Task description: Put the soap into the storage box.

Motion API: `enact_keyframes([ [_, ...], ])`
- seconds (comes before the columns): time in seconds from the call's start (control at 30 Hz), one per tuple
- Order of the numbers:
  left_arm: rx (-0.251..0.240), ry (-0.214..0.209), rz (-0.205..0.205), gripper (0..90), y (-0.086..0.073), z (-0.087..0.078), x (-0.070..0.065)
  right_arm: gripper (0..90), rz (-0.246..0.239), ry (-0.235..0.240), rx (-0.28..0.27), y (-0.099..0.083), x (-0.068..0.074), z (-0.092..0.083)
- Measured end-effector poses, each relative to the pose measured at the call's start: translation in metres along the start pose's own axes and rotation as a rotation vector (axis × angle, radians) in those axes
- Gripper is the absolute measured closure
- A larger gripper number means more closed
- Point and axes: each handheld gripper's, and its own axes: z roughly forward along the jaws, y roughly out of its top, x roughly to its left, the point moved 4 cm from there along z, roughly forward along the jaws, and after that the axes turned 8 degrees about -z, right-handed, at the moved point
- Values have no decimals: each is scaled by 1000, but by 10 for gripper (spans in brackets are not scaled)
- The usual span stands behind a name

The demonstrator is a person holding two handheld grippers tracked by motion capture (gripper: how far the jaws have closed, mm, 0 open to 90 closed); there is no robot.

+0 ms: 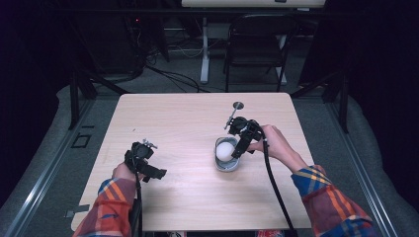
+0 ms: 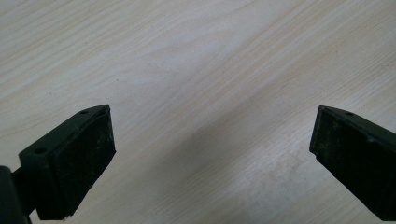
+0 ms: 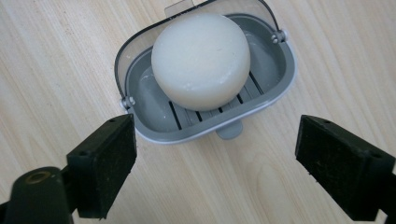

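A round white soap bar [image 3: 201,60] lies in a grey soap dish [image 3: 275,81] with a clear hinged lid folded back behind it. The dish [image 1: 228,164] sits right of the table's middle, with the soap [image 1: 225,150] inside. My right gripper [image 1: 237,150] hovers just above and beside the dish, open; its jaws stand wide apart in front of the dish [image 3: 215,154] with nothing between them. My left gripper [image 1: 153,172] is at the table's left, near the front, open over bare wood [image 2: 210,135].
The light wooden table [image 1: 188,118] has a small round grommet [image 1: 238,105] near its far edge. A black folding chair [image 1: 257,44] and a white desk leg [image 1: 204,54] stand beyond the table. Cables trail from both grippers toward the front edge.
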Motion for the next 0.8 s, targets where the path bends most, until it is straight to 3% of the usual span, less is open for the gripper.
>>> enact_keyframes([
  [0.4,2,2,2,0,0,0,0,21,-1,-48,-17,-21,3,-21],
  [0.8,1,4,2,0,0,0,-1,0,24,-87,-23,-59,10,-30],
])
